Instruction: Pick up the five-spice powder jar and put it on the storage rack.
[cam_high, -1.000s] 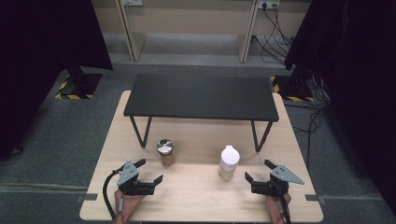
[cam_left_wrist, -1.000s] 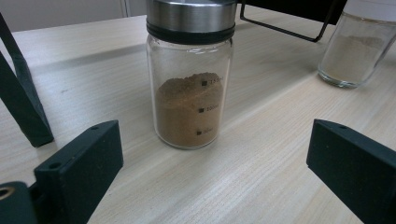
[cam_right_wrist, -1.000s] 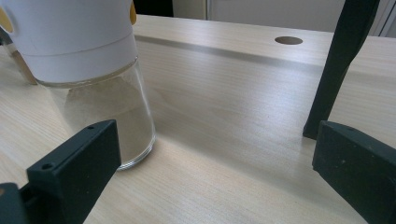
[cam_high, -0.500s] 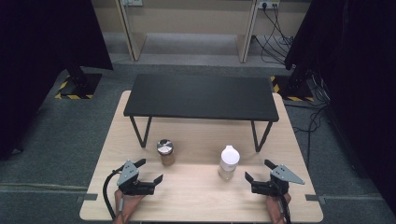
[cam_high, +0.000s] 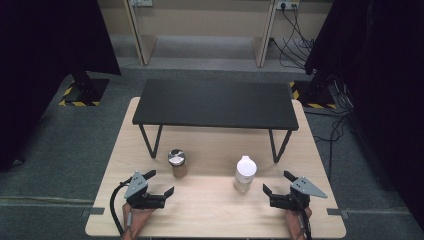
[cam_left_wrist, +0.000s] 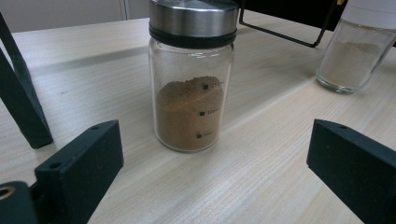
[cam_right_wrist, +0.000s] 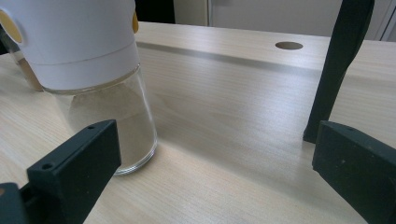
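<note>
A glass jar with a steel lid, about a third full of brown powder, stands on the wooden table left of centre. My left gripper rests open just short of it. In the left gripper view the jar stands ahead between the wide-apart jaws, untouched. A white-capped glass jar of pale powder stands right of centre. My right gripper is open to its right. In the right gripper view this jar sits beside the left jaw, outside the gap.
A low black shelf on thin metal legs spans the far half of the table; one leg rises close to my right gripper's right jaw, another stands left of my left gripper. Bare wood lies between the two grippers.
</note>
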